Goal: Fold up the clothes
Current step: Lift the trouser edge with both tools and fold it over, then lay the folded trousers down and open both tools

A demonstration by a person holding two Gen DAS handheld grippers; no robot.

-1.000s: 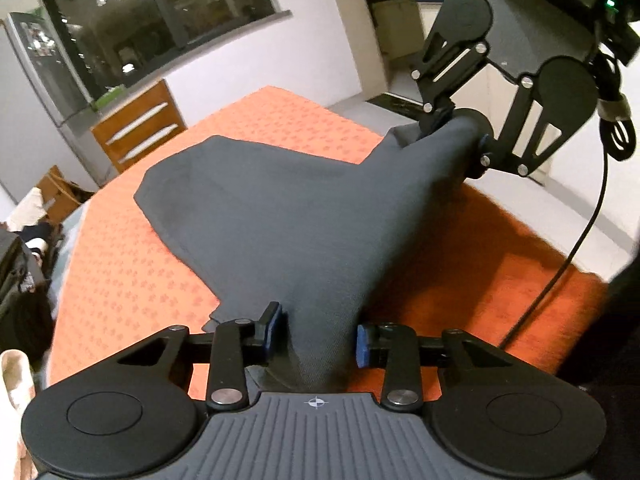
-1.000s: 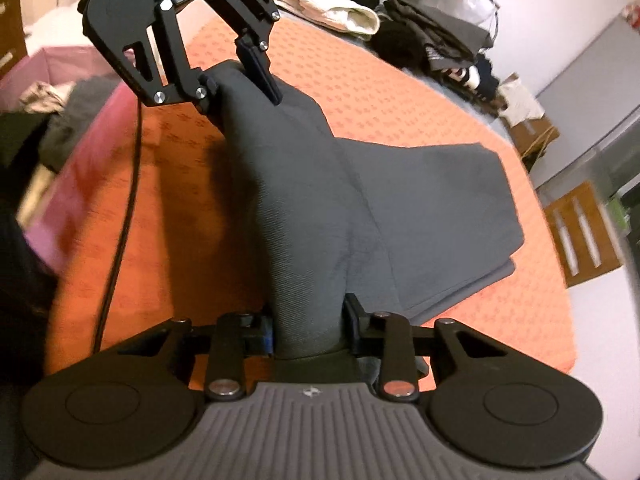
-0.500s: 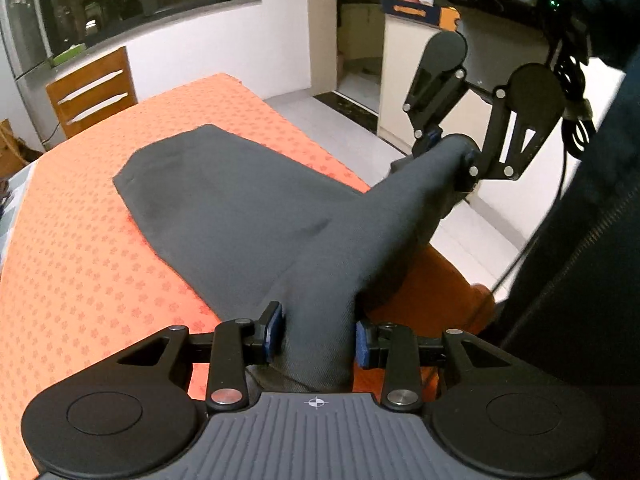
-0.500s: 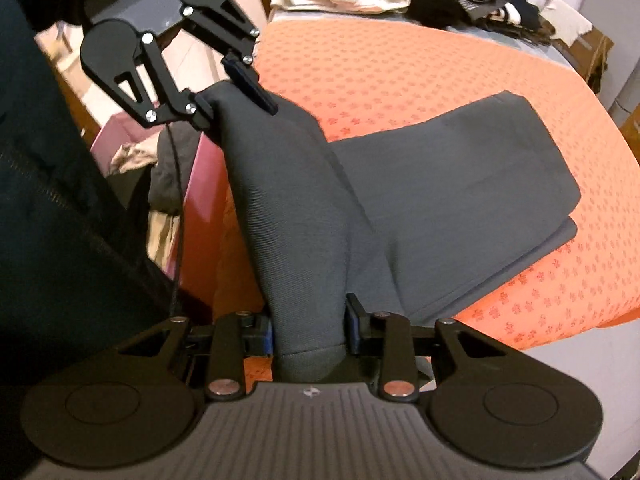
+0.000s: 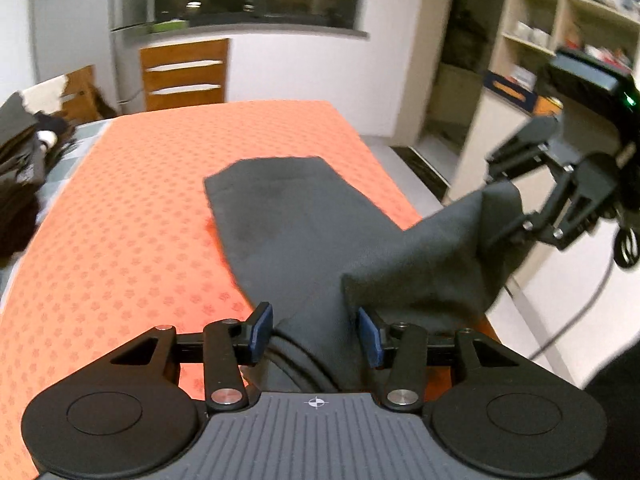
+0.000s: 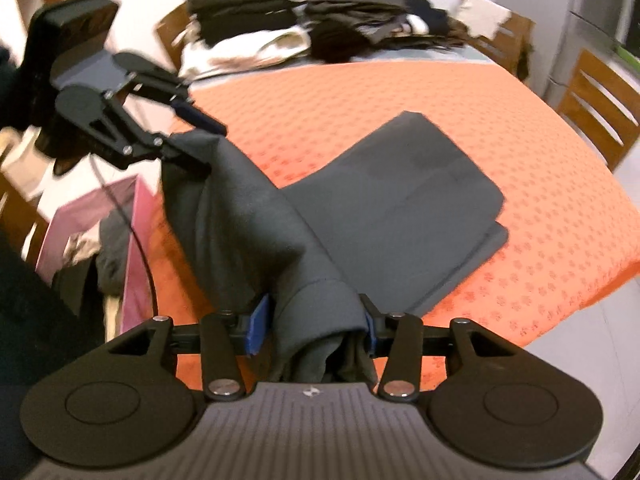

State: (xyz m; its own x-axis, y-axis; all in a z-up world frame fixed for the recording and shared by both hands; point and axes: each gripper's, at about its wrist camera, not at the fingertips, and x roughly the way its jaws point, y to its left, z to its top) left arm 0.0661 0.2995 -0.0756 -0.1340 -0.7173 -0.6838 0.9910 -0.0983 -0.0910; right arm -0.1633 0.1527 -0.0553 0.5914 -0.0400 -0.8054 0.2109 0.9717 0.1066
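A dark grey garment (image 5: pixel 288 216) lies folded on the orange patterned tablecloth (image 5: pixel 132 208); it also shows in the right wrist view (image 6: pixel 404 196). My left gripper (image 5: pixel 316 332) is shut on one bunched corner at the near table edge. My right gripper (image 6: pixel 314 326) is shut on the other corner. Each gripper appears in the other's view: the right gripper (image 5: pixel 508 200) at the right, the left gripper (image 6: pixel 192 140) at the upper left, both lifted with cloth stretched between them.
Wooden chairs (image 5: pixel 184 74) stand beyond the table under a dark window. Piles of clothes (image 6: pixel 320 24) lie at the table's far end. A pink bin (image 6: pixel 96 240) with clothes stands on the floor. Shelves (image 5: pixel 568 28) are at the right.
Both grippers have swung around with the held corners, dragging the garment's end toward the table edge. The flat part now lies farther across the table.
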